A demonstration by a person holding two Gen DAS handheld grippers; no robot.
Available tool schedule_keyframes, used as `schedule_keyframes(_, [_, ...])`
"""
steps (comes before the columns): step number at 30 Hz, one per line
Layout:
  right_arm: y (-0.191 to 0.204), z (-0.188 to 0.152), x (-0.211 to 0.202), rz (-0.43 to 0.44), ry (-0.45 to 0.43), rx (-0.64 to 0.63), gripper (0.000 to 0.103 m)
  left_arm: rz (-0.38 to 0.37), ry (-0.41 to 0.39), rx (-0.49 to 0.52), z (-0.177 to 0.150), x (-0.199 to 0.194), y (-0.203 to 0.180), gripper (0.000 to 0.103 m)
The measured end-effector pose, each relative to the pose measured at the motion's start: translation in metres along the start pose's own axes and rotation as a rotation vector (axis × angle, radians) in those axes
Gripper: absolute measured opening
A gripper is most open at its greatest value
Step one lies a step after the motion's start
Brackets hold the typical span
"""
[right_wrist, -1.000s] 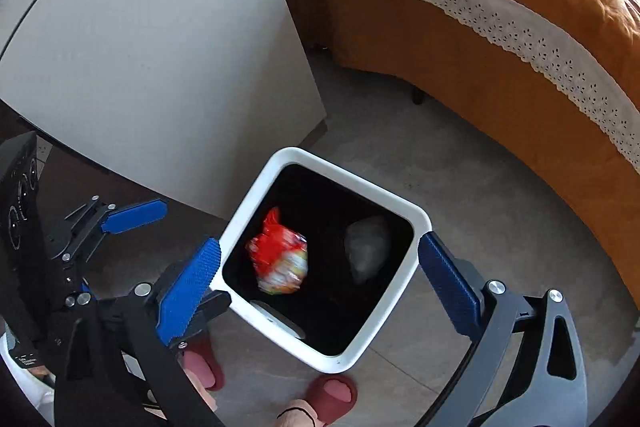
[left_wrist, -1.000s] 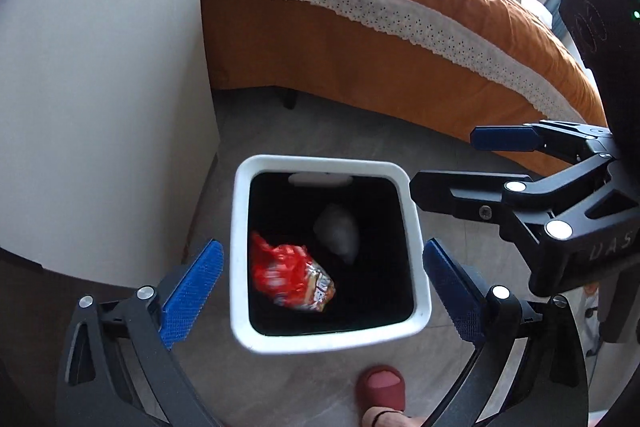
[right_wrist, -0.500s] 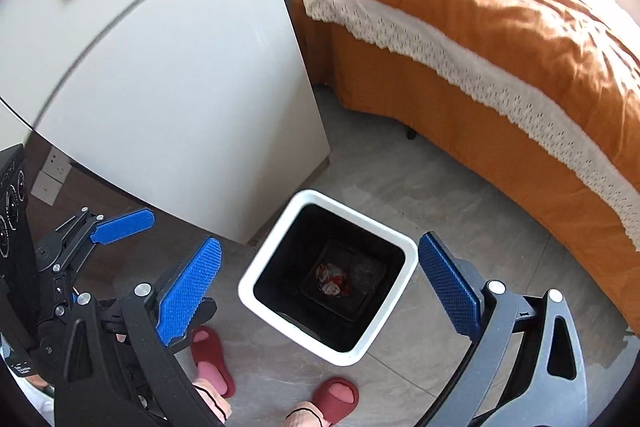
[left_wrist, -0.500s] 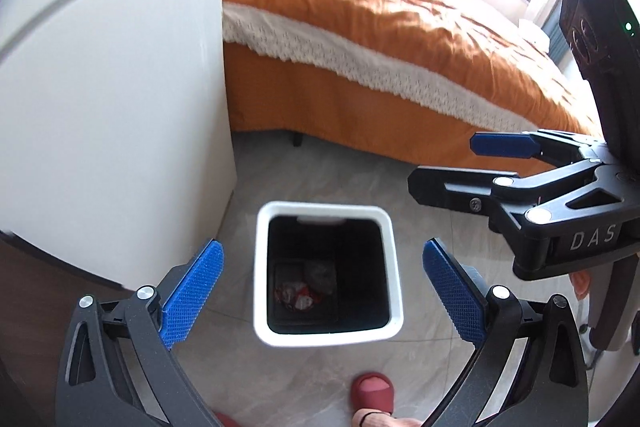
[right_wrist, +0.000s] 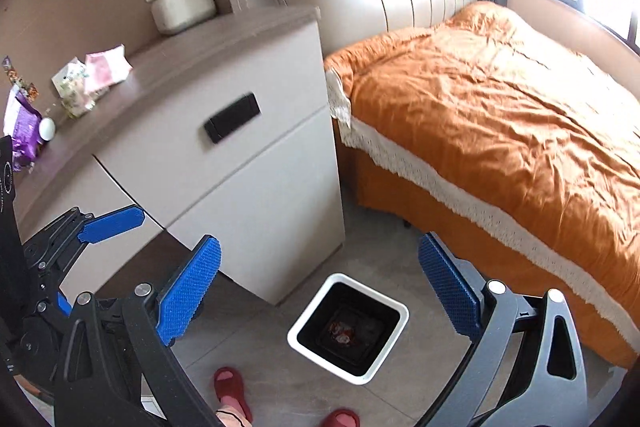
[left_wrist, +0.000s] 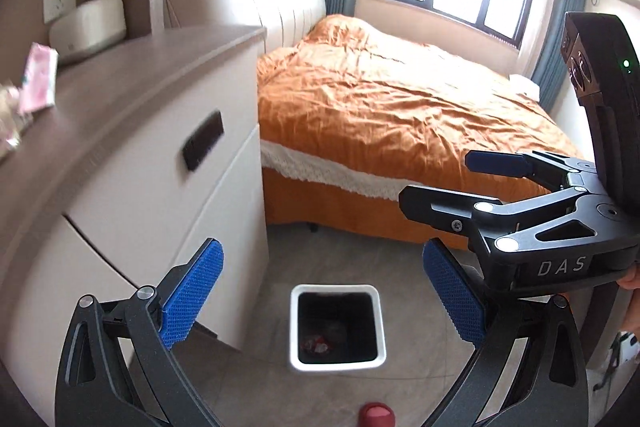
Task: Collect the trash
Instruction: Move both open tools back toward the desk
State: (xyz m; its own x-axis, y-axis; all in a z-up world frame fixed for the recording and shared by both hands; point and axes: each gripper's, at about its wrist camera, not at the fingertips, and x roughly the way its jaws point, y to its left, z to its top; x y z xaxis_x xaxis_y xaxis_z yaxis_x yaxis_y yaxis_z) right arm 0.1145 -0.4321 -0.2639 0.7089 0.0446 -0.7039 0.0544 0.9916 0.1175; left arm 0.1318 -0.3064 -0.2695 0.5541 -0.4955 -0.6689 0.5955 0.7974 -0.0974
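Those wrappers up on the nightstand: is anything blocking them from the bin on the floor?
Nothing visible does. The wrappers lie on the nightstand top. The bin stands open on the floor beside its front corner, no lid, some trash already inside. Left gripper and right gripper hang above, jaws open and empty.

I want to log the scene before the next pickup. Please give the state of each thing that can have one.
Left claw: open, holding nothing.
Right claw: open, holding nothing.
Trash bin: upright on the floor, no lid, some trash at the bottom.
Drawer: closed.
Wrappers: lying loose on the nightstand top, not yet collected.
Bed: covered with an orange blanket.
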Motion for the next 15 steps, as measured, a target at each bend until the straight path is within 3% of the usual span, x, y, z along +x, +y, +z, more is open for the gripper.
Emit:
schedule_keyframes(4, [0.026,0.027,-0.034,0.034,-0.062,-0.050,0.098,0.066,-0.057,-0.006,0.020,-0.047,0.009,0.098])
schedule_keyframes(15, [0.114,0.080,-0.079,0.171,-0.187,-0.182,0.098,0.290,-0.169,-0.161,0.046,-0.149,0.089,0.098])
